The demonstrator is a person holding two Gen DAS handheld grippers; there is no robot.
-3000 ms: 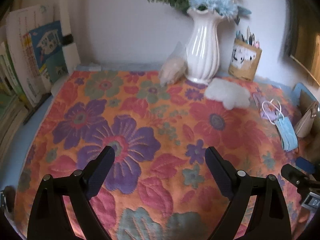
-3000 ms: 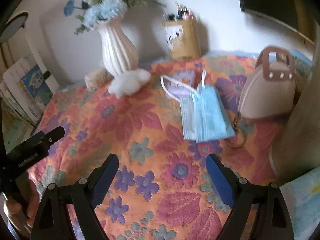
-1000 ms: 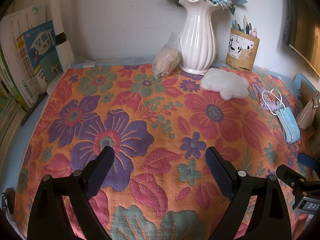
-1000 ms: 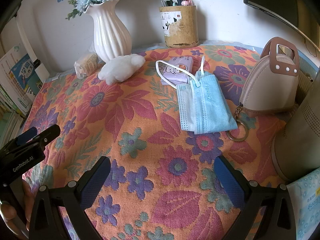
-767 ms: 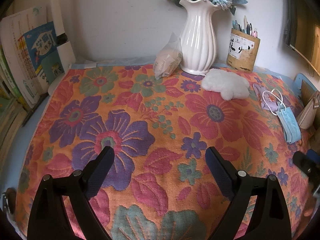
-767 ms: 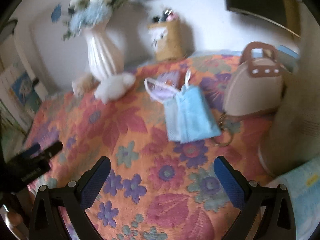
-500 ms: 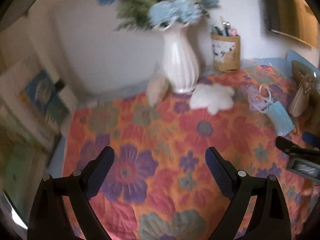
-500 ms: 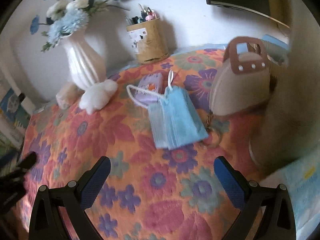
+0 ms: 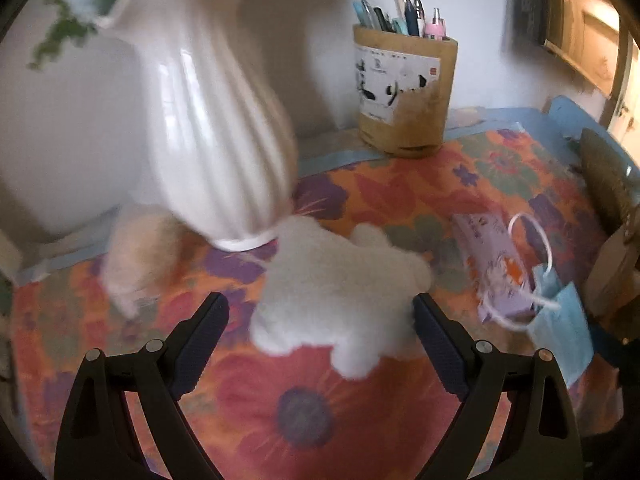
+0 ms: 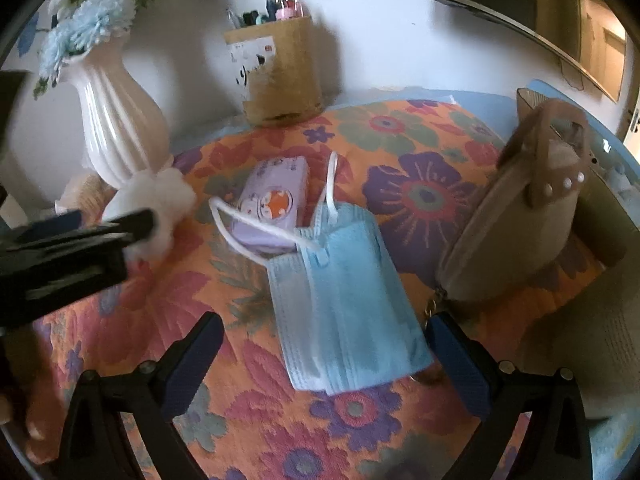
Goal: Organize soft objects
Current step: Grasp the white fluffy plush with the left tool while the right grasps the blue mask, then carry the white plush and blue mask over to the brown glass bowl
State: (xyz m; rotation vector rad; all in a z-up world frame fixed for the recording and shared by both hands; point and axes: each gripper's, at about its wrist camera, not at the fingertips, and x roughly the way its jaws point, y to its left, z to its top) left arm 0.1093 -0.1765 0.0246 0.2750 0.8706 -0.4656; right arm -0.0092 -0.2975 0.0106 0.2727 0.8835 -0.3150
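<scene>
A fluffy white soft toy [image 9: 340,292] lies on the floral cloth at the foot of the white vase [image 9: 212,128]. My left gripper [image 9: 320,320] is open, its fingers on either side of the toy's near part, not closed on it. A blue face mask [image 10: 344,300] with white ear loops lies partly over a purple tissue pack [image 10: 272,200]. My right gripper [image 10: 324,340] is open with the mask's near end between its fingers. The toy [image 10: 152,208] and the left gripper's body [image 10: 68,256] show at the left in the right wrist view. The mask [image 9: 560,328] shows at the right in the left wrist view.
A brown pen holder [image 9: 404,92] stands at the back by the wall. A small beige bag [image 9: 140,256] lies left of the vase. A tan handbag [image 10: 524,220] stands right of the mask. The floral cloth [image 9: 304,400] covers the table.
My left gripper has moved forward and to the right, up to the white toy by the vase. My right gripper has moved in closer to the blue mask. Both stayed open.
</scene>
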